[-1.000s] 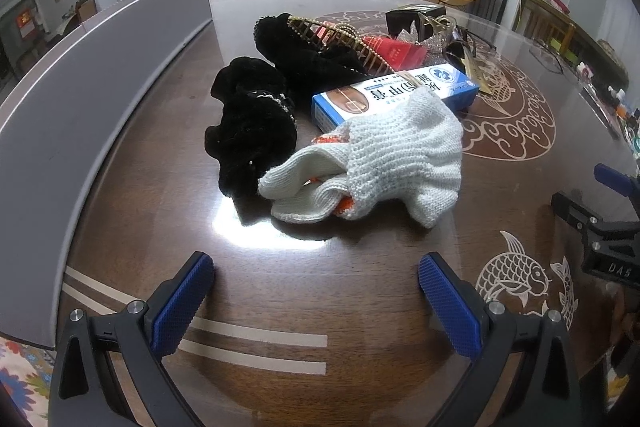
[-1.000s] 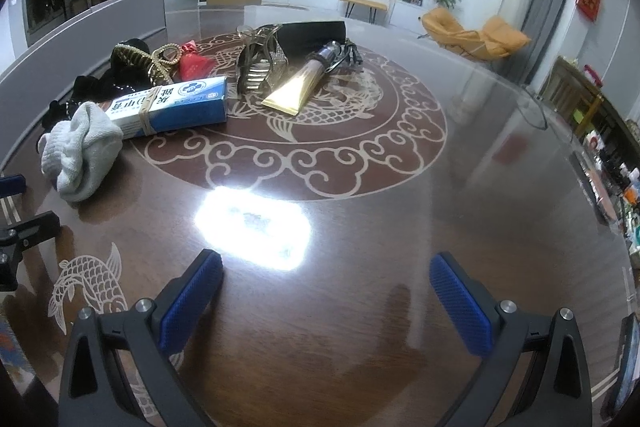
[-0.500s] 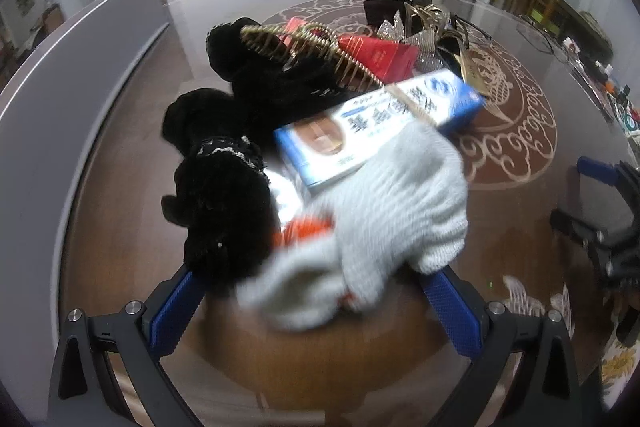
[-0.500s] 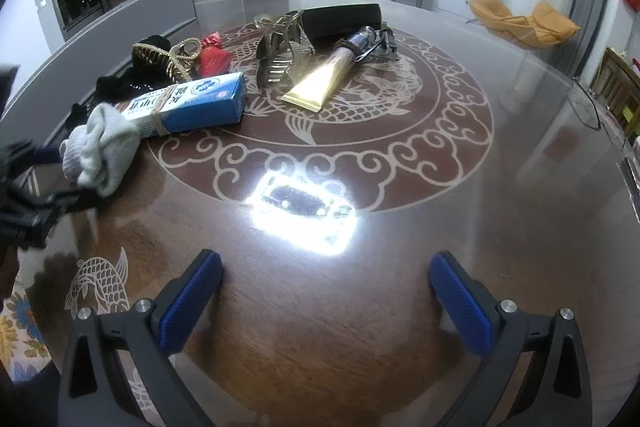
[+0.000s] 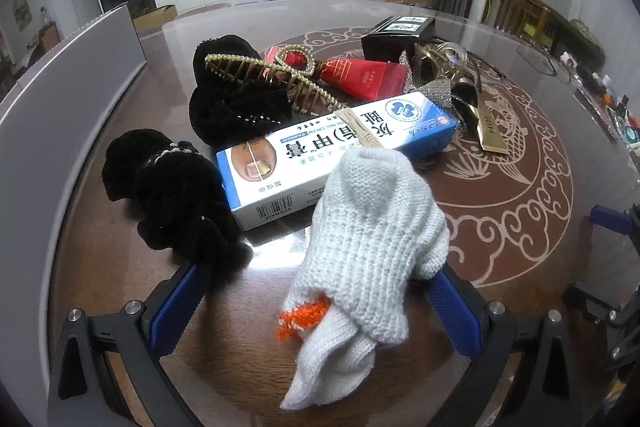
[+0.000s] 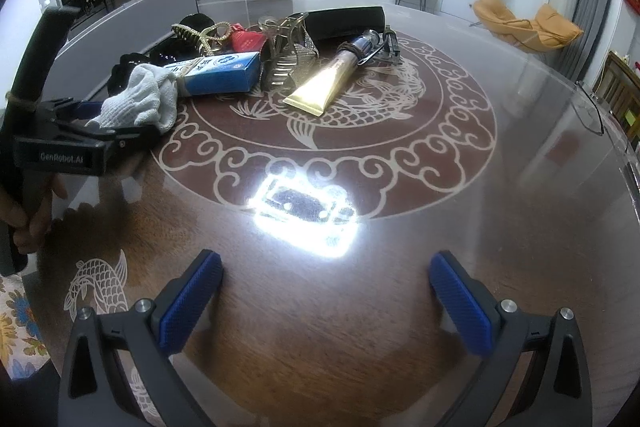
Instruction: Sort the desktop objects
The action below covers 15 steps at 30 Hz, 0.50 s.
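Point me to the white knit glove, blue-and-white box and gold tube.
white knit glove [image 5: 368,227], left wrist view, on its ribbed body
blue-and-white box [image 5: 320,155], left wrist view, on its printed top face
gold tube [image 6: 324,87], right wrist view, on its flat lower body

White glove [image 5: 368,251] drapes across the left gripper [image 5: 316,303], covering the right pad's tip; can't tell whether any pad touches it. Glove also hides the near end of the blue-white box [image 5: 320,163]. Black scrunchie [image 5: 168,199] masks the left pad's tip. Right gripper [image 6: 320,291] body cut off at frame bottom.
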Tool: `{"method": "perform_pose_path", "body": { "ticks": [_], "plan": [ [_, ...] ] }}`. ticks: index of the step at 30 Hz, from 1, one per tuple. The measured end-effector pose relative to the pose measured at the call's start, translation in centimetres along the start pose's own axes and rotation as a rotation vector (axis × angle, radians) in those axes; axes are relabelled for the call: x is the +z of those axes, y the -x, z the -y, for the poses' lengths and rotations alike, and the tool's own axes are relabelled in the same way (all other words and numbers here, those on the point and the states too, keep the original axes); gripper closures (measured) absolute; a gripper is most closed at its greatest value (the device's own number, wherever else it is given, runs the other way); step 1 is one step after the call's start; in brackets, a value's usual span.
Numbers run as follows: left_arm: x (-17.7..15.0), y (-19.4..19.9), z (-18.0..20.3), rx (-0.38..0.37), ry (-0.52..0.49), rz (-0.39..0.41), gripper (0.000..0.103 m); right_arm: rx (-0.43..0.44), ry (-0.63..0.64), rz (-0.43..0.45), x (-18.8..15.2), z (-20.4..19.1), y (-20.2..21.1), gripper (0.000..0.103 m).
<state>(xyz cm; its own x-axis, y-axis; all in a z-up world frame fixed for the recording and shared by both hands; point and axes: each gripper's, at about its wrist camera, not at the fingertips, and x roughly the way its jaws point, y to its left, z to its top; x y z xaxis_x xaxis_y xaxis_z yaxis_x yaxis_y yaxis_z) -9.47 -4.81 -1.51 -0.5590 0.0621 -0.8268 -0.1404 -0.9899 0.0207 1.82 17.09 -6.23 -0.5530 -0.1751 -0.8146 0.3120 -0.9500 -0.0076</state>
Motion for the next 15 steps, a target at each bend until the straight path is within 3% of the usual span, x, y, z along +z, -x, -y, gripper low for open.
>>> {"method": "perform_pose_path", "body": {
  "ticks": [15],
  "plan": [
    [0.38, -0.51, 0.26, 0.003, -0.007, 0.009, 0.000, 0.001, -0.001, 0.001, 0.16, -0.08, 0.02, 0.000]
  ]
}}
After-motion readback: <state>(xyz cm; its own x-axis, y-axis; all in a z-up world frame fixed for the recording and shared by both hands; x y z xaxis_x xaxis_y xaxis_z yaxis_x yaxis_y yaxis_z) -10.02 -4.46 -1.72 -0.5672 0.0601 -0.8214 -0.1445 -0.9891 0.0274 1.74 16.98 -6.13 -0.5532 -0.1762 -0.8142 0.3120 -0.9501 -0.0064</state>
